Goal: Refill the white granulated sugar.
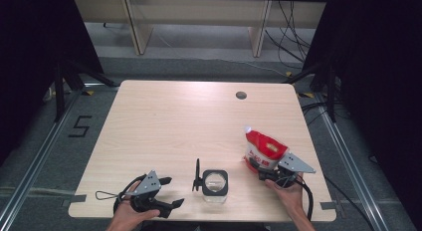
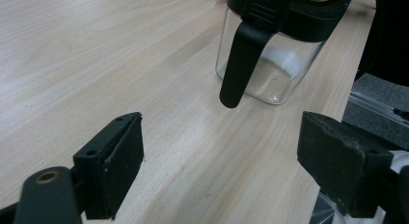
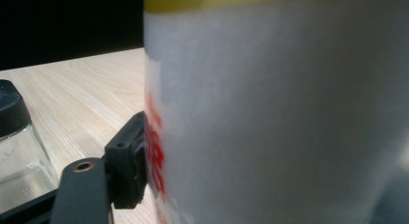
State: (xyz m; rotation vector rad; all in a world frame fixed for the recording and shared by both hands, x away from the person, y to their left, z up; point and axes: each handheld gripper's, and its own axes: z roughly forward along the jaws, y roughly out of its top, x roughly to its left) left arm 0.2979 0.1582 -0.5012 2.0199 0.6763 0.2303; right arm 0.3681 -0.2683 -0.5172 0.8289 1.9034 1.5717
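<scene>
- Right tool point(image 1: 260, 167) has its jaws closing around the upright red-and-white bag point(image 1: 263, 149); the grip is not clearly firm.
- Left tool point(image 1: 166, 191) stays open and empty, with the glass jar point(image 1: 215, 185) to its right.

2 black handheld grippers, bare forearms

Left gripper point(image 1: 166, 191) and right gripper point(image 1: 259, 167) each carry a grey 3-cornered plate, a trailing black cable and blocky black fingers point(image 2: 115, 161) with screw holes.
</scene>
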